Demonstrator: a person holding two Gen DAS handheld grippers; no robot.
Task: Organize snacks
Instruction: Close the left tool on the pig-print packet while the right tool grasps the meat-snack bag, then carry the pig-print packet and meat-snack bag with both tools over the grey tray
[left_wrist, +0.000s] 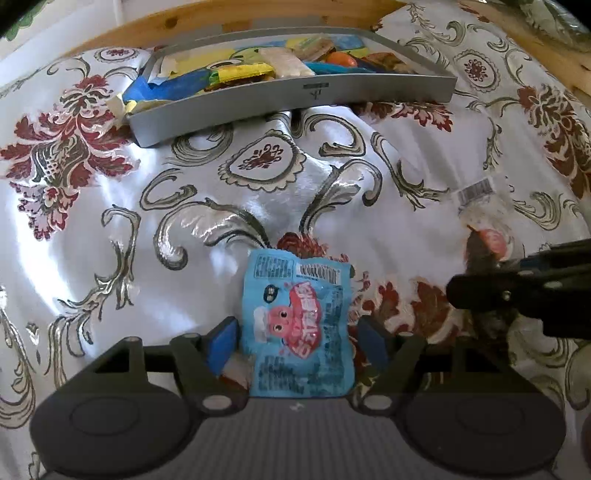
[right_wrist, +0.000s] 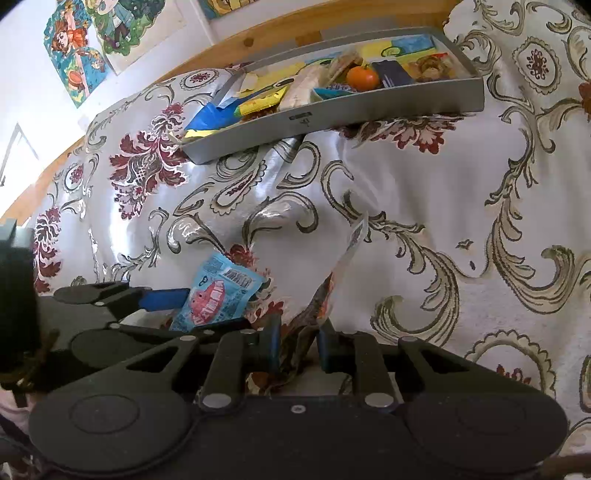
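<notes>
Your left tongs straddle the blue snack packet unclosed, while your right tongs pinch the clear wrapper, both bound for the grey tray.

My left wrist camera sits low over the bedspread, looking straight toward the grey tray at the far edge. My right one looks from nearer the cloth, tilted, with the tray up ahead. Both share tray and blue packet.
</notes>
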